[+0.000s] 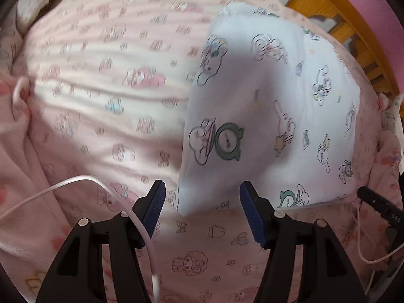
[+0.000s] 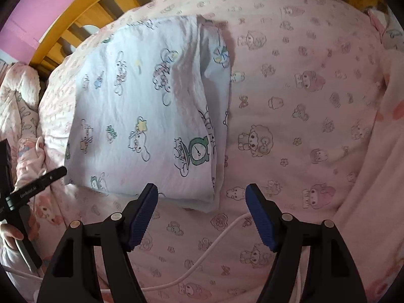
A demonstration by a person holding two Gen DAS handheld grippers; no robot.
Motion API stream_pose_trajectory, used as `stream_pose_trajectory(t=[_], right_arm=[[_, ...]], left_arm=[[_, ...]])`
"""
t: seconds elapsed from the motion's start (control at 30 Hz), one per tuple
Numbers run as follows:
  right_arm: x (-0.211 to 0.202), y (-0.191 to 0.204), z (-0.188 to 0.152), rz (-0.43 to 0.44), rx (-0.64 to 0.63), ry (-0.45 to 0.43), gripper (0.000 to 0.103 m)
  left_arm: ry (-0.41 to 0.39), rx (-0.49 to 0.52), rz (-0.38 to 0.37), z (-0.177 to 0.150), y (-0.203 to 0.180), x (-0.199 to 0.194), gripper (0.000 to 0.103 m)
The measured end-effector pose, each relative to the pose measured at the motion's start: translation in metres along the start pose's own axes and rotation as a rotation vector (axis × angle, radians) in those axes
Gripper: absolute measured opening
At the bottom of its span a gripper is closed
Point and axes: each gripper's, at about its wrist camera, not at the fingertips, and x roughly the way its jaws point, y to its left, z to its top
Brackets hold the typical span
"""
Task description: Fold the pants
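Both tongs [image 1: 202,194] [image 2: 202,197] apart, empty; white cable [image 2: 202,260] beneath; folded pants [image 2: 146,111] on pink bedsheet [image 2: 303,126].

Bed [image 2: 290,80] covered by pink sheet with cartoon prints, wooden slatted rail [image 2: 83,22] along far edge. Folded white pants [image 2: 141,106] with cartoon figures lying flat on sheet near rail, corner layers stacked at near edge. White cable [image 2: 202,257] looping across sheet in front of pants; plain pink blanket [image 2: 378,176] bunched along one side, quilted pink bedding [image 2: 22,96] heaped at other.
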Motion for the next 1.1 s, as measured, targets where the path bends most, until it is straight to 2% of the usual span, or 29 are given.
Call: stream_pose_trajectory(t=[0.17,0.37,0.47,0.57,0.63,0.73,0.83,1.03,1.07,1.1], right_arm=[[0.015,-0.003,-0.005,0.021,0.029,0.024,0.072],[0.035,-0.012,-0.007,0.094,0.079,0.078,0.053],[0.041,-0.016,-0.007,0.123,0.109,0.096,0.052],[0.043,-0.016,-0.006,0.141,0.127,0.099,0.052],[0.044,-0.019,-0.006,0.152,0.139,0.103,0.052],[0.040,-0.025,-0.006,0.145,0.160,0.089,0.052],[0.038,-0.030,-0.005,0.148,0.184,0.069,0.053],[0.048,-0.037,-0.005,0.170,0.210,0.097,0.053],[0.052,-0.034,-0.004,0.152,0.196,0.099,0.047],[0.054,-0.031,-0.005,0.148,0.180,0.098,0.028]], left_arm=[[0.017,-0.030,0.012,0.000,0.009,0.012,0.060],[0.053,-0.055,-0.012,-0.002,0.013,0.029,0.058],[0.057,-0.035,-0.015,-0.003,0.010,0.034,0.056],[0.054,-0.025,-0.015,-0.004,0.007,0.039,0.044],[0.042,-0.014,-0.023,-0.005,0.005,0.039,0.026],[0.034,0.036,-0.016,-0.008,-0.003,0.040,0.015],[0.017,0.055,-0.020,-0.010,-0.007,0.038,0.008],[-0.032,0.070,-0.025,-0.009,-0.009,0.022,0.005],[-0.041,0.073,-0.023,-0.010,-0.010,0.019,0.005],[-0.049,0.077,-0.022,-0.010,-0.011,0.015,0.005]])
